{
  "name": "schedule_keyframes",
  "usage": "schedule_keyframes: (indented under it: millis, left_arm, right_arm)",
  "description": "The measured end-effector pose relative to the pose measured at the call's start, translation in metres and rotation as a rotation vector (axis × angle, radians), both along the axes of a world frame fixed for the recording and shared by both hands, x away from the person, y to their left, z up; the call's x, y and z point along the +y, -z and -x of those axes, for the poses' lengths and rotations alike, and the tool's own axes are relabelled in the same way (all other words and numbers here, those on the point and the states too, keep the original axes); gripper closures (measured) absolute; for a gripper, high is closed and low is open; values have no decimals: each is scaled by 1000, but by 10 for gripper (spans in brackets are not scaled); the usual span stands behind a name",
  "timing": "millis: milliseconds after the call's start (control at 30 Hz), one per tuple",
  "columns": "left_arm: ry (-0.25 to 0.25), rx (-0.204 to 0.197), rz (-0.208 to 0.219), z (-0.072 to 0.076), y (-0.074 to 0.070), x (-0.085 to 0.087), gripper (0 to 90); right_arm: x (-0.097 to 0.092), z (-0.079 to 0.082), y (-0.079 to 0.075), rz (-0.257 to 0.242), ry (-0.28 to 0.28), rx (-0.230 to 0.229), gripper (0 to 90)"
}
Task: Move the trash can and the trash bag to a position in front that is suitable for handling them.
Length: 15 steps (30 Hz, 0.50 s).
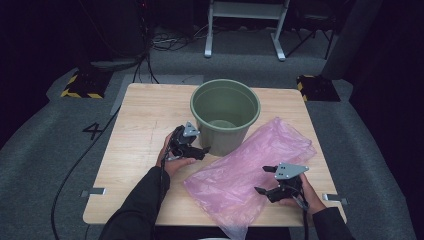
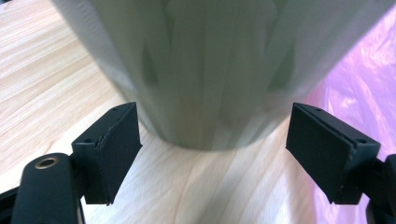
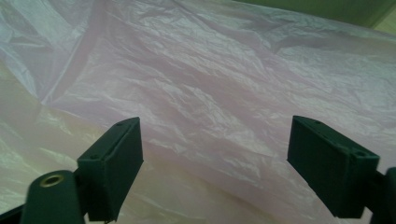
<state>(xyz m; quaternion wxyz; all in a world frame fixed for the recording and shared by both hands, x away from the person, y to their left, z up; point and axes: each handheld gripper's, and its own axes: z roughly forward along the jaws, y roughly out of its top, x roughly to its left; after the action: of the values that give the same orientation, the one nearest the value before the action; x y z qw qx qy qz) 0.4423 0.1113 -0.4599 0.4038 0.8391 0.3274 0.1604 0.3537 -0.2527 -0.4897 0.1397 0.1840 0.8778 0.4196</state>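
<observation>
The work in hand looks like lining the green bucket with the pink plastic bag, and by my reading it has barely started. The bucket stands upright and bare inside, slightly toward twelve o'clock of the middle of the counter. The bag lies flat and crumpled at about four o'clock from it, one corner touching or tucked against the bucket's base and the near end hanging over the counter's six o'clock edge. Nothing is lifted, opened or draped over the rim; all of that is left to do.

The left tongs sit at the bucket's eight o'clock, just beside its wall, jaws wide apart and holding nothing. The right tongs hover over the bag toward five o'clock, also spread wide and empty (no film pinched between the pads).

The high view gives the whole layout and the bucket's empty inside. The left gripper view adds what it cannot: the bucket's foot sits between the open jaws but apart from both pads, with the bag's edge at three o'clock. The right gripper view shows the bag's creases up close, and a sliver of green at one o'clock.
</observation>
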Motion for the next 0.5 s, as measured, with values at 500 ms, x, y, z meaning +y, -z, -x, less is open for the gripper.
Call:
schedule_keyframes:
  millis: [500]
  left_arm:
    - [6, -17, -105, 49, 6, 49, 165]
  right_arm:
    - [16, -2, 5, 6, -64, 20, 170]
